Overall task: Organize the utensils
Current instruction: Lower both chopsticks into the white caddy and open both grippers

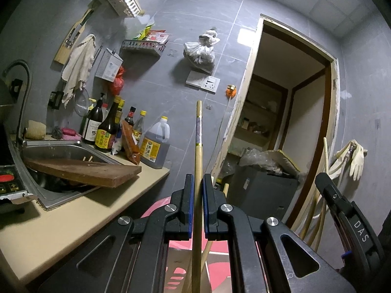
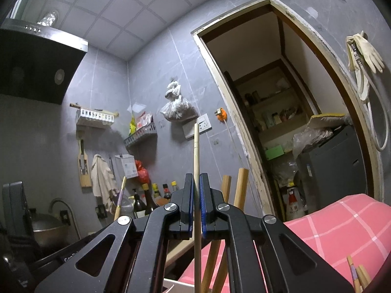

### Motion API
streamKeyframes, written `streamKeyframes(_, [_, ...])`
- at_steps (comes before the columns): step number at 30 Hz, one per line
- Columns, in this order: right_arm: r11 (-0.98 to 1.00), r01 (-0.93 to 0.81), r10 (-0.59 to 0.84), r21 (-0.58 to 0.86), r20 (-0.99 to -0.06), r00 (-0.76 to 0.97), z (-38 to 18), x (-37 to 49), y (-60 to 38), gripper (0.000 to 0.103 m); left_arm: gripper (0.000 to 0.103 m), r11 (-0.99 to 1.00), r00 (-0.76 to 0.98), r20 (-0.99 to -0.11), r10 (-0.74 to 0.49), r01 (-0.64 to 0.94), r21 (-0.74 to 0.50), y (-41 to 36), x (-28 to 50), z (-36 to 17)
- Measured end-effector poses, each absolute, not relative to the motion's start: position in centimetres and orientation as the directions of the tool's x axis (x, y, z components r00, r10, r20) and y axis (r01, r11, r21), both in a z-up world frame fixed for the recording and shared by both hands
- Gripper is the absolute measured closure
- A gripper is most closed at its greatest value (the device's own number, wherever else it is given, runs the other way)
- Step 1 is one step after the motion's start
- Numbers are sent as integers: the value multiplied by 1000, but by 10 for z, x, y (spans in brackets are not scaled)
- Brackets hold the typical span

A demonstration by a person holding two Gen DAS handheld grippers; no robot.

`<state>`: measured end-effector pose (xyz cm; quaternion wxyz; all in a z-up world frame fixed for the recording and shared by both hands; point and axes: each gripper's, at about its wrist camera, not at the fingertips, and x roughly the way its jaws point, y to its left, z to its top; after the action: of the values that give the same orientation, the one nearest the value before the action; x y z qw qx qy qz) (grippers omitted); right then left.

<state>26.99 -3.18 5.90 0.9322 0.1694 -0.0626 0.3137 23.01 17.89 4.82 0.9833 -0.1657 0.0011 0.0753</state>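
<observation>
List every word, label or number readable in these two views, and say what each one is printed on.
"DAS": on the black body of the right gripper, seen at the right edge of the left wrist view.
Partial white lettering, roughly "Gen": on the left gripper's body in the right wrist view; the rest is cut off.
Sauce bottle labels and oil jug label: printed characters, too blurred to read.
Hanging grater box: print too small to read.

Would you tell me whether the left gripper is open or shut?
Shut: the left gripper has both pads pressed against a chopstick standing upright between them.
</observation>
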Motion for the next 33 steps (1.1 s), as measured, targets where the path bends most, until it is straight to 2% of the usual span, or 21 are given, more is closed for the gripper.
streamKeyframes(17, [749,-609,583,260,179,793,56,264,-30,98,97,942,992,-81,101,-122,-313,179,225,39])
streamKeyframes(21, [747,-617,591,249,177,787,58,257,-31,94,97,944,992,-94,85,-111,-311,179,223,38])
streamKeyframes(25, [751,-614,589,243,176,789,61,251,-37,83,97,943,992,-99,76,-104,-317,179,219,38])
streamKeyframes(29, [760,-604,583,239,160,797,64,244,-43,82,97,943,992,-98,73,-101,-318,177,215,41])
streamKeyframes(31, [773,-589,573,235,142,807,67,240,-48,79,93,946,992,-104,71,-100,-310,175,211,43])
streamKeyframes(33, [779,-582,571,236,119,812,69,238,-53,74,72,949,992,-114,56,-88,-302,170,208,45])
